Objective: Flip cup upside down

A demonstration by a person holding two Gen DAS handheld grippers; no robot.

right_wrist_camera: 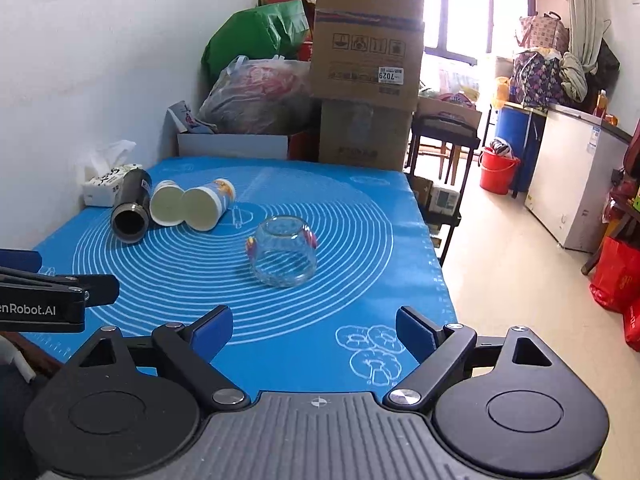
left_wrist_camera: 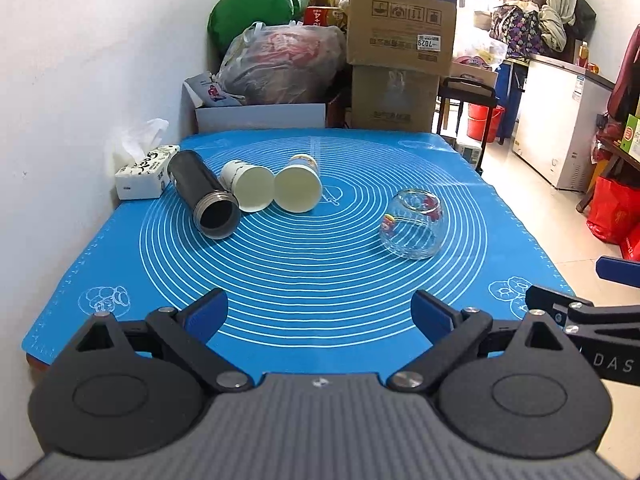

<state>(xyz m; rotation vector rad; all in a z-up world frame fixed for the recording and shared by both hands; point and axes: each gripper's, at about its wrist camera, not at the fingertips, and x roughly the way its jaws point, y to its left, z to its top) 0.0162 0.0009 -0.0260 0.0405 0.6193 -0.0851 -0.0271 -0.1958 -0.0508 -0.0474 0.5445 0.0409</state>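
Note:
A clear round glass cup (left_wrist_camera: 414, 224) with small coloured figures stands mouth-down on the blue mat (left_wrist_camera: 320, 280); it also shows in the right wrist view (right_wrist_camera: 285, 251). Two white paper cups (left_wrist_camera: 298, 188) lie on their sides with mouths toward me, next to a black flask (left_wrist_camera: 204, 196) also on its side. They appear at the mat's far left in the right wrist view (right_wrist_camera: 208, 204). My left gripper (left_wrist_camera: 320, 316) is open and empty over the mat's near edge. My right gripper (right_wrist_camera: 314, 332) is open and empty, in front of the glass cup.
A tissue pack (left_wrist_camera: 144, 176) sits at the mat's far left by the wall. Cardboard boxes (left_wrist_camera: 400, 40) and bags (left_wrist_camera: 280, 64) stand behind the table. The table's right edge drops to the floor, with a red bucket (right_wrist_camera: 498, 170) and a white freezer (right_wrist_camera: 572, 184) beyond.

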